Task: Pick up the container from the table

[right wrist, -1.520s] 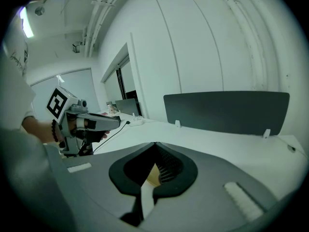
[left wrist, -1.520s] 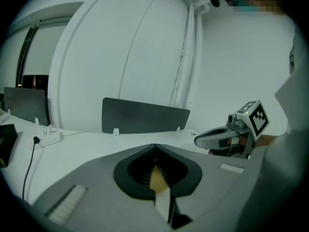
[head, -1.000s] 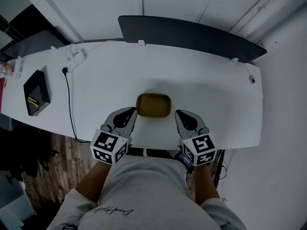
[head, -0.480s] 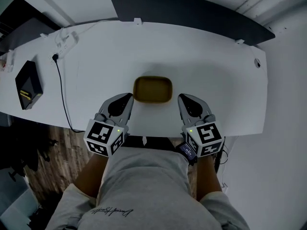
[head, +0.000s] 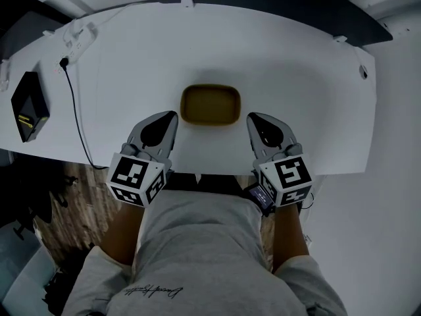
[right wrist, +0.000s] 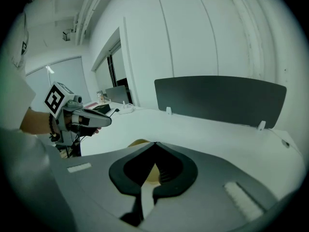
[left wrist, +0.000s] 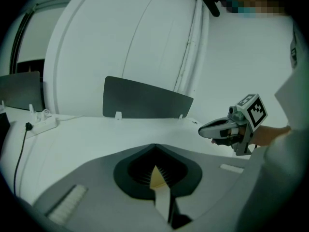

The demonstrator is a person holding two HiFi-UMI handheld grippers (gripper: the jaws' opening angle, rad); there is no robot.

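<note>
Smooth matt white table (head: 296, 78), matt plastic-looking container (head: 210, 105), wood-grain floor (head: 69, 189)

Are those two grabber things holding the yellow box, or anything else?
Nothing is held. The left gripper and right gripper are both shut and empty; the container sits on the table between them.

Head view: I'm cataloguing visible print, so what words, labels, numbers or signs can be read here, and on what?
Grey shirt: a cursive line near the bottom edge, too blurred to read.
Cubes on the left gripper and right gripper: black-and-white square markers, no letters.
Black box on the table: yellow mark, too small to read.
</note>
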